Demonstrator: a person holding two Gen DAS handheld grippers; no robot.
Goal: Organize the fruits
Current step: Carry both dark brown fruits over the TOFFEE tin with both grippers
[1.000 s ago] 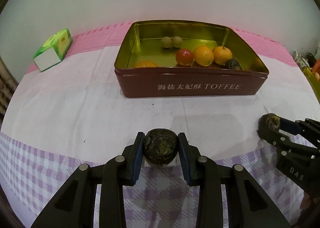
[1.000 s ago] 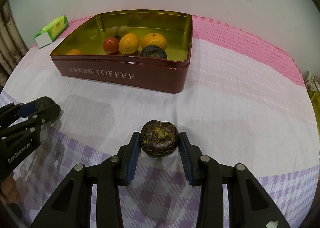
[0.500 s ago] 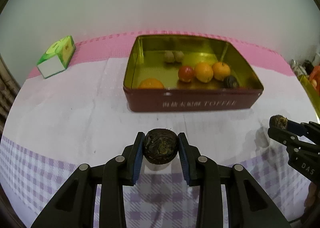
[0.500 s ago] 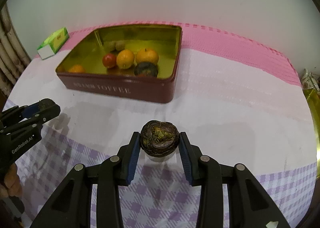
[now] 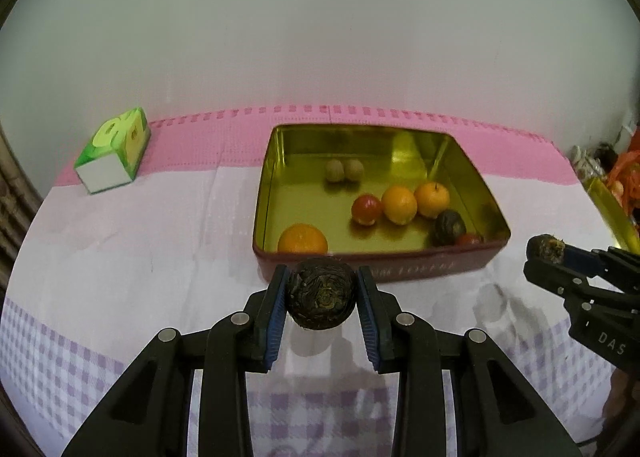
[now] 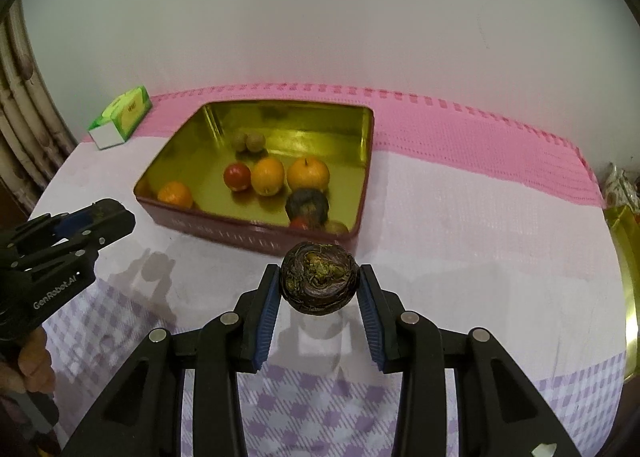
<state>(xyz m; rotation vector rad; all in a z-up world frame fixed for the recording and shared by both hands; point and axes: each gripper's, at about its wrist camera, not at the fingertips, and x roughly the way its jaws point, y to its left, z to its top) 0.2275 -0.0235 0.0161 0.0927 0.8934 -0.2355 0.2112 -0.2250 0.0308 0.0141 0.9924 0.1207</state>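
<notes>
A dark wrinkled fruit (image 5: 321,294) hangs above the cloth, clamped by my left gripper (image 5: 322,289). A second dark wrinkled fruit (image 6: 319,277) is pinched in my right gripper (image 6: 319,281). Behind both stands the red toffee tin (image 5: 420,267) (image 6: 240,235) with a gold inside. It holds oranges (image 5: 303,239) (image 6: 268,175), a red fruit (image 5: 366,209), two small brown fruits (image 5: 344,170) and another dark fruit (image 5: 449,226) (image 6: 307,205). The right gripper (image 5: 548,257) shows at the right edge of the left wrist view, the left gripper (image 6: 100,217) at the left edge of the right wrist view.
A green tissue box (image 5: 114,150) (image 6: 122,117) lies at the back left on the pink cloth. A gold tin edge (image 6: 626,277) and orange items (image 5: 624,177) sit at the far right. A person's hand (image 6: 34,361) holds the left gripper.
Both grippers have risen with their dark fruits still clamped. The tin looks smaller and farther, and more of its inside shows.
</notes>
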